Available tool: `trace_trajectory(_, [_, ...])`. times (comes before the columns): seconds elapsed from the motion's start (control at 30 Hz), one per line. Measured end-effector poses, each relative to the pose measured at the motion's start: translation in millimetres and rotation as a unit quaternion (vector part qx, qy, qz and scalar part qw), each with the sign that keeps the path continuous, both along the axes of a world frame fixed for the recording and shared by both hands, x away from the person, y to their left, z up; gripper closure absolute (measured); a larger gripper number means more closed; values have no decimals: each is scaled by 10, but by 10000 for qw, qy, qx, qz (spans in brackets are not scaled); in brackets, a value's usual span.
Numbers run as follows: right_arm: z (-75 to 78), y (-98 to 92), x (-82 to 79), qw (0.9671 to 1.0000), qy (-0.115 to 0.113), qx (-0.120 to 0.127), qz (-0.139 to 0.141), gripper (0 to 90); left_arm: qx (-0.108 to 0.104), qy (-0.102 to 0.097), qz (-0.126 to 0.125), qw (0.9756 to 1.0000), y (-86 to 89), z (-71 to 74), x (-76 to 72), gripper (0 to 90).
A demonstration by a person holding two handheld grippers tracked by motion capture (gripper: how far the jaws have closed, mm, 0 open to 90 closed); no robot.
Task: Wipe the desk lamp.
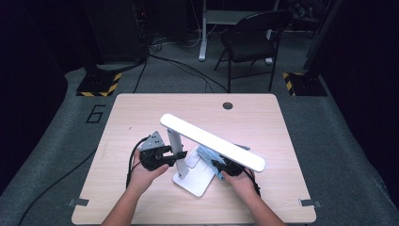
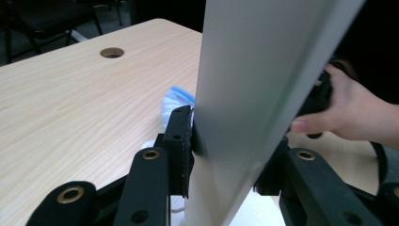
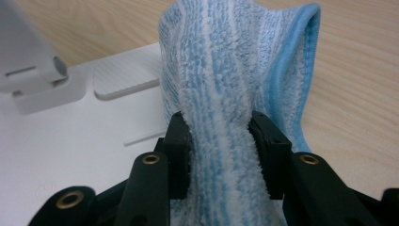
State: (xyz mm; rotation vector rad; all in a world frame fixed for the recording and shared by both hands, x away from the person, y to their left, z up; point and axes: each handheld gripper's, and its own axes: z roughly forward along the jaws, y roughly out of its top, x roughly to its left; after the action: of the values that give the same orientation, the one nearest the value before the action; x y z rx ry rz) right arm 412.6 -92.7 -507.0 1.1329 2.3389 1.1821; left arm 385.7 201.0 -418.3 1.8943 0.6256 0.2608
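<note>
White desk lamp (image 1: 188, 157) stands near the front middle of the desk (image 1: 141, 113), long head tilted down to the right. Left gripper (image 1: 175, 157) at the lamp's post; left gripper view shows the post (image 2: 244, 117) between its fingers (image 2: 181, 136), close to both pads, contact unclear. Right gripper (image 1: 221, 168) sits under the lamp head beside the base; high view shows just a bit of blue there. Right gripper view shows it clearly: blue-white striped towel (image 3: 221, 94) pinched between fingers (image 3: 179, 141), over the lamp's white base (image 3: 70, 155).
</note>
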Motion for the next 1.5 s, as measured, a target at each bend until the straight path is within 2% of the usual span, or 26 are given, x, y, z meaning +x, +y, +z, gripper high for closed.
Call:
trace_trajectory(0.07, [12,12,55,10000,91,-5,-15,637,42,57,-137,9999,-11,10,-4,612])
trace_trajectory(0.13, [16,26,104,9999,97,-4,-23,636,25,40,-131,9999,-36,9,-14,601])
trace_trajectory(0.17, [27,28,121,9998,183,-42,-18,636,50,20,-170,9998,-38,13,-14,595])
trace_trajectory(0.23, [19,42,164,9999,117,-7,-27,637,50,8,-224,9997,-51,11,-19,580])
trace_trajectory(0.27, [27,48,175,9998,195,-35,-41,637,54,9,-258,9997,-54,12,-22,572])
trace_trajectory(0.3, [18,59,197,9999,105,-19,-62,637,42,41,-295,9995,-59,11,-28,565])
trace_trajectory(0.37, [20,80,228,9999,105,-36,-73,637,37,74,-370,9993,-65,13,-35,551])
trace_trajectory(0.4, [31,86,241,9998,175,-109,-58,637,37,53,-378,9993,-71,13,-39,545])
trace_trajectory(0.43, [22,105,262,9999,103,-64,-99,636,16,69,-370,9993,-81,11,-45,539])
trace_trajectory(0.47, [18,111,297,9999,21,-99,-28,636,29,48,-408,9992,-88,13,-46,533])
trace_trajectory(0.53, [33,154,336,9997,130,-113,-144,636,73,54,-433,9990,-107,18,-60,525])
trace_trajectory(0.57, [29,165,372,9999,57,-108,-98,636,65,40,-453,9989,-118,18,-63,521])
trace_trajectory(0.67, [49,205,425,9997,155,-197,-59,634,84,38,-513,9986,-142,17,-75,513])
trace_trajectory(0.77, [52,246,460,9996,104,-256,-24,631,72,26,-581,9983,-158,12,-73,504])
trace_trajectory(0.8, [52,264,458,9996,172,-224,-69,631,75,49,-609,9981,-166,11,-72,500])
trace_trajectory(0.97, [43,318,507,9998,180,-116,5,629,98,67,-847,9963,-226,12,-77,490])
trace_trajectory(1.1, [41,381,518,9998,125,-136,27,628,92,22,-940,9955,-266,5,-97,492])
trace_trajectory(1.17, [44,396,517,9998,128,-156,66,627,47,-11,-898,9959,-273,-5,-104,494])
trace_trajectory(1.3, [49,394,516,9997,235,-97,8,626,127,-155,-828,9964,-286,-5,-129,504])
trace_trajectory(1.5, [43,385,534,9999,143,-74,53,626,214,-288,-764,9964,-293,-2,-148,515])
